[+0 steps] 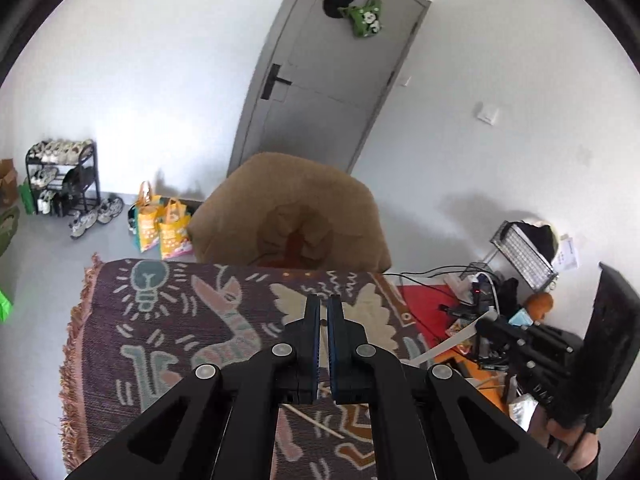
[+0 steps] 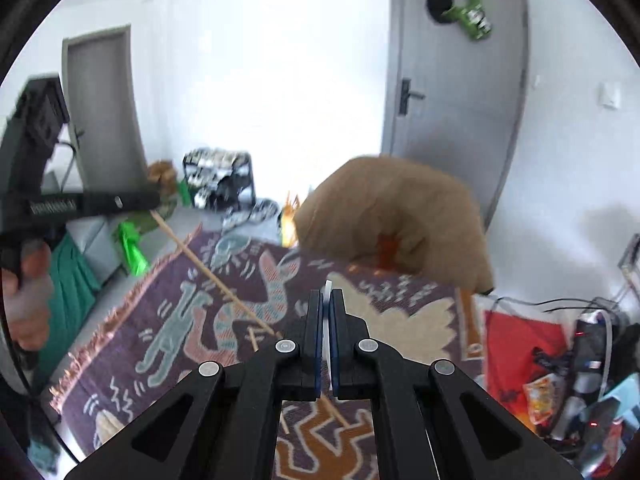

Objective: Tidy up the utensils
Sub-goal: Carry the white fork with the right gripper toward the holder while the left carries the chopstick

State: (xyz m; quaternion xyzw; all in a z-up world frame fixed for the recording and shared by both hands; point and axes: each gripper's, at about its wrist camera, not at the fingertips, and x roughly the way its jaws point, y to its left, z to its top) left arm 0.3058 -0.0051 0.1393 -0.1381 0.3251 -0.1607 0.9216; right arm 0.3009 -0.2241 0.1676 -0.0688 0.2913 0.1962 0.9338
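Observation:
In the right wrist view my left gripper (image 2: 154,200) is at the far left, held by a hand and shut on the top end of a wooden chopstick (image 2: 216,276) that slants down towards the patterned cloth (image 2: 168,292). In its own view the left gripper (image 1: 324,304) has its jaws together above the cloth. My right gripper (image 2: 328,296) is shut on a thin white utensil (image 2: 328,286) that pokes out past the fingertips. The left wrist view shows the same white utensil (image 1: 444,346) sticking out of the right gripper (image 1: 492,320). More chopsticks (image 2: 334,412) lie on the cloth, partly hidden by the gripper.
A brown padded chair (image 1: 288,216) stands behind the cloth-covered table, in front of a grey door (image 1: 320,80). To the right is a heap of cables, packets and a red sheet (image 1: 424,304). A shoe rack (image 1: 62,176) and yellow bags (image 1: 164,224) stand on the floor at the left.

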